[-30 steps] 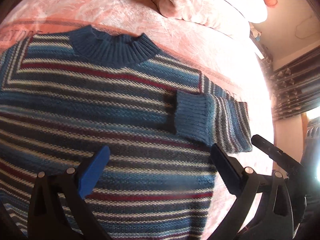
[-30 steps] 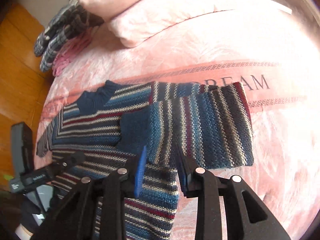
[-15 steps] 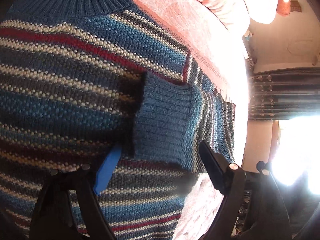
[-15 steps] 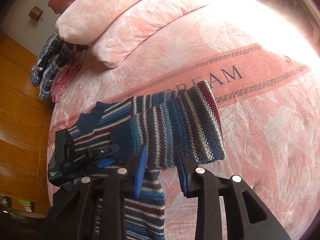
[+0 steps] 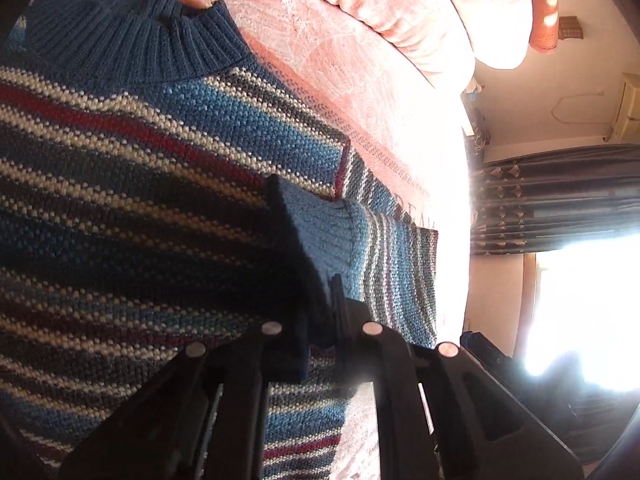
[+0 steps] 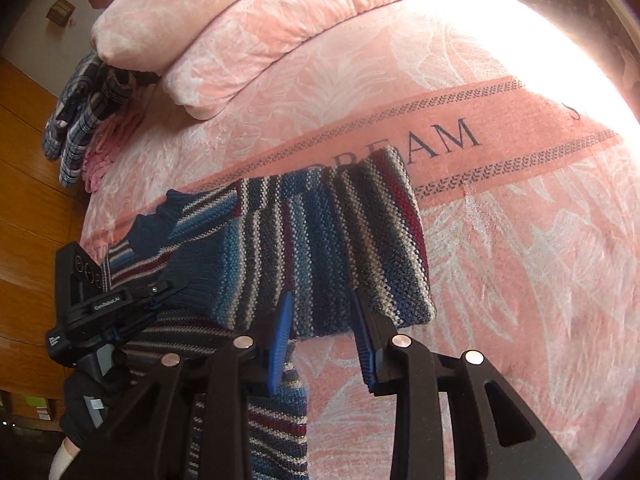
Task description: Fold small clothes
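Striped knit sweater (image 6: 280, 248): blue, white, grey and dark red bands, ribbed blue collar (image 5: 132, 40). Lies flat on the pink bedspread (image 6: 500, 280), near the bed's left edge, partly across the band printed "DREAM" (image 6: 436, 142). One sleeve (image 6: 352, 240) is folded inward over the chest, its ribbed blue cuff (image 5: 320, 232) resting on the body of the garment.

Left gripper (image 5: 320, 320): low over the sweater, fingers drawn narrow and clamped on the lower edge of the cuff; knit fabric fills the gap between them. Seen also from the right wrist view at the sweater's left side (image 6: 120, 308).

Right gripper (image 6: 322, 332): above the near edge of the folded sleeve, blue-padded fingers (image 6: 280, 332) parted moderately, nothing held; whether the tips touch the knit cannot be told.

Pillows (image 6: 240, 36): two, pink, at the head of the bed. Plaid garment (image 6: 80, 108): blue check, heaped beside the pillows on a pink cloth (image 6: 108, 144). Wooden floor (image 6: 28, 184): beyond the bed's left edge. Curtains (image 5: 560, 196): dark, patterned, by a bright window.
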Tool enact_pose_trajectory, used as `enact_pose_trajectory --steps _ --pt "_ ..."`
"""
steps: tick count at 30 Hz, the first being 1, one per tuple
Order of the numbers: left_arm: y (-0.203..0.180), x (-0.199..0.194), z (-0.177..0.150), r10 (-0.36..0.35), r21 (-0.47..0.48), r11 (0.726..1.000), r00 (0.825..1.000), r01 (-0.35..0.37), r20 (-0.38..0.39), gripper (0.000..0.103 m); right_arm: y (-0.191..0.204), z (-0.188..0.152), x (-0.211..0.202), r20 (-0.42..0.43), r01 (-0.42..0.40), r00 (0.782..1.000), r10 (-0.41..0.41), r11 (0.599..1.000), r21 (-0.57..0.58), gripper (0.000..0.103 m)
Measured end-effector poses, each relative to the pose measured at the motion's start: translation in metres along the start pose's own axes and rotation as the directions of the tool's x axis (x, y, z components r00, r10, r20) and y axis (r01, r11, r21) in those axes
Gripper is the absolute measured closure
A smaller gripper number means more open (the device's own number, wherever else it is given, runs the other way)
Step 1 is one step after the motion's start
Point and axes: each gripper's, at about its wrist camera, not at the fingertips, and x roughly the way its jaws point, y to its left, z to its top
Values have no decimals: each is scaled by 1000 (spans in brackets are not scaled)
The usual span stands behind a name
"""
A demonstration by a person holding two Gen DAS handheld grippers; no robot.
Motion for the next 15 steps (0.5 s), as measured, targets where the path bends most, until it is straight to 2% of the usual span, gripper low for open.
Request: enact_pose_trajectory --steps 5,13,15 --pt "8 -53 14 21 34 999 996 -24 83 96 -6 0 19 -32 -7 999 8 999 50 72" --pt "63 -131 27 74 -10 997 984 -74 161 96 3 -8 65 -92 42 995 -39 999 25 70" --pt "78 -150 28 90 -13 996 980 -90 178 96 3 -11 76 -120 1 993 5 999 50 68"
